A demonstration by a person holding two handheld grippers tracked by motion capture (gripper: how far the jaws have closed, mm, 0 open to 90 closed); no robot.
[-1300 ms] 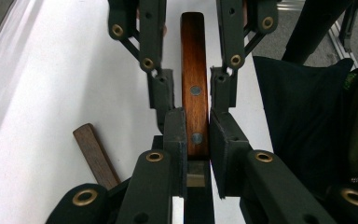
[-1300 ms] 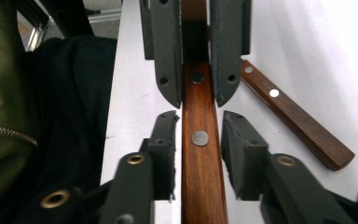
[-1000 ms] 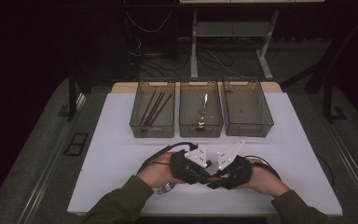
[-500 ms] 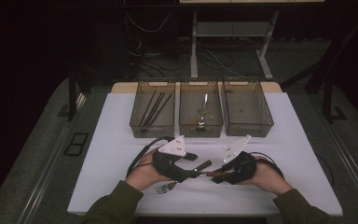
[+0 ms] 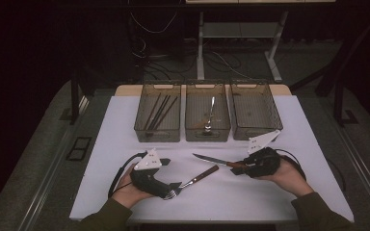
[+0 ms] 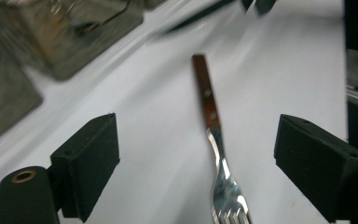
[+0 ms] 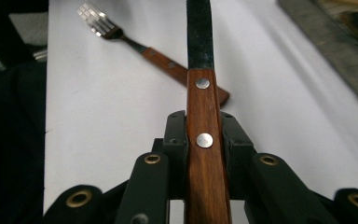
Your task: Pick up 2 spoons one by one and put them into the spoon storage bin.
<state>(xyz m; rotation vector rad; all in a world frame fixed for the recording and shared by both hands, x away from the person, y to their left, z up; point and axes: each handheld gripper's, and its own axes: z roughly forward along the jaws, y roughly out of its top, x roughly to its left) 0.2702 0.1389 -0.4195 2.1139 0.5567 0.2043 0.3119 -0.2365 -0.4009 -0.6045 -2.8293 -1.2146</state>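
Just in front of the three bins (image 5: 207, 126), the fork (image 5: 192, 182) lies on the white worktop (image 5: 289, 192) between the left claw (image 6: 198, 172) (jaws just opened). The right claw (image 7: 204, 140) pinches the knife (image 7: 204, 140); best carried level to a bin.

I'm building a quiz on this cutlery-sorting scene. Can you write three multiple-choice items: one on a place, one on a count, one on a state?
1. Where does the fork lie?
A. in the left bin
B. on the white table top
C. in the right gripper

2. How many bins stand at the far side of the table?
A. two
B. three
C. four

3. What is the right gripper doing?
A. holding the knife by its wooden handle
B. standing open over the fork
C. resting in a bin

Answers:
1 B, it lies flat between the left gripper's open fingers, apart from both.
2 B, three in a row.
3 A, the fingers clamp the handle.
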